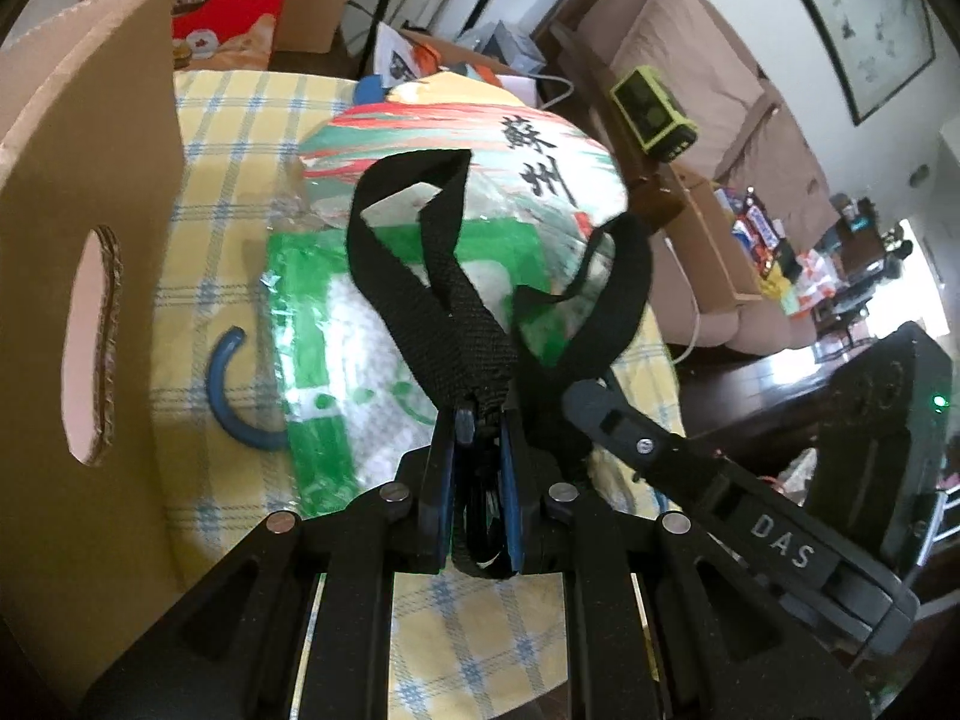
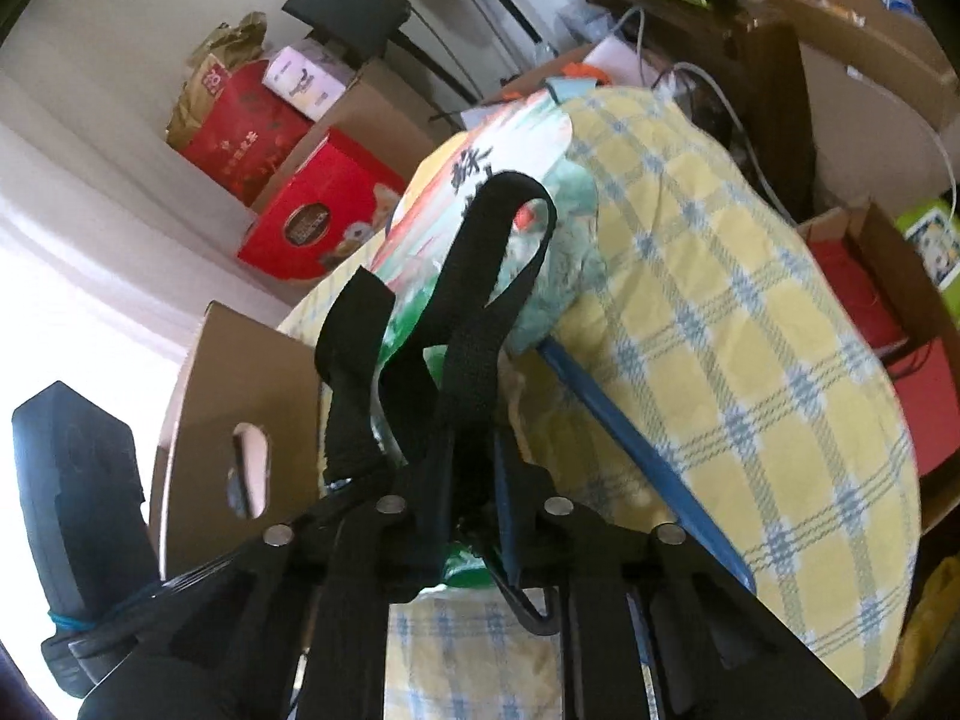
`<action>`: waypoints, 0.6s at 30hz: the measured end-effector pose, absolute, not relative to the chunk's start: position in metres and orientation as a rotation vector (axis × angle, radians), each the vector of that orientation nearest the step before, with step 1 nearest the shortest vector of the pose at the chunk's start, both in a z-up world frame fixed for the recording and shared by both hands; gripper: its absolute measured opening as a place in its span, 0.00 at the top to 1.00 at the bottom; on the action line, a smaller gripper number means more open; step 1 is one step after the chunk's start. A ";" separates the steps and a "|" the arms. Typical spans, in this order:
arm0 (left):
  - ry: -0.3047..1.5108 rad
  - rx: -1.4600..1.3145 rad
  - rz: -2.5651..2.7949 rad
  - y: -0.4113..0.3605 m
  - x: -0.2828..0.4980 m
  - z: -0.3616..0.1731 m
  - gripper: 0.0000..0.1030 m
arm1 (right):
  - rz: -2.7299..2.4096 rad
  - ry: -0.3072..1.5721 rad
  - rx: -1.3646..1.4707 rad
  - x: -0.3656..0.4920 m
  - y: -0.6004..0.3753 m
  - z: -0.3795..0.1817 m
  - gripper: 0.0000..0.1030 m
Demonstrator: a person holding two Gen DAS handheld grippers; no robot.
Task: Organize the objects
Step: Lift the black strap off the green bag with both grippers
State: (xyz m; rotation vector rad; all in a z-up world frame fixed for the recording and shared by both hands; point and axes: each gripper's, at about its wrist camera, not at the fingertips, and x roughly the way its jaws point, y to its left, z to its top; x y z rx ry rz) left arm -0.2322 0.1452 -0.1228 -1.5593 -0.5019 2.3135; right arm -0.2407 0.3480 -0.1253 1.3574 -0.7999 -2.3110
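Observation:
A glossy green, white and red printed bag [image 1: 456, 138] [image 2: 456, 180] lies on a yellow plaid cloth [image 1: 240, 120] [image 2: 750, 360]. It has two black webbing handles. My left gripper [image 1: 480, 420] is shut on one handle loop [image 1: 432, 252], which bunches between its blue pads. The right gripper [image 2: 474, 456] is shut on the other handle [image 2: 486, 276], and its finger [image 1: 606, 402] shows beside that strap [image 1: 624, 276] in the left wrist view. The two grippers sit close together over the bag's near end.
A tall cardboard flap [image 1: 90, 300] [image 2: 240, 396] with an oval hand hole stands at the left. A blue curved piece [image 1: 225, 396] and a blue rod [image 2: 630, 450] lie on the cloth. Red gift boxes [image 2: 318, 222], a lime-green device [image 1: 654, 108] and a sofa [image 1: 690, 48] lie beyond.

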 end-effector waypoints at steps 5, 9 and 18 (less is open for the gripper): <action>-0.534 -1.566 2.254 0.147 -0.232 -0.126 0.88 | -2.197 -0.882 1.361 -0.237 0.351 -0.131 0.88; -0.571 -1.566 2.232 0.142 -0.231 -0.128 0.88 | -2.159 -0.896 1.369 -0.226 0.361 -0.136 0.86; -0.542 -1.591 2.216 0.145 -0.228 -0.127 0.88 | -2.148 -0.752 1.346 -0.209 0.350 -0.132 0.61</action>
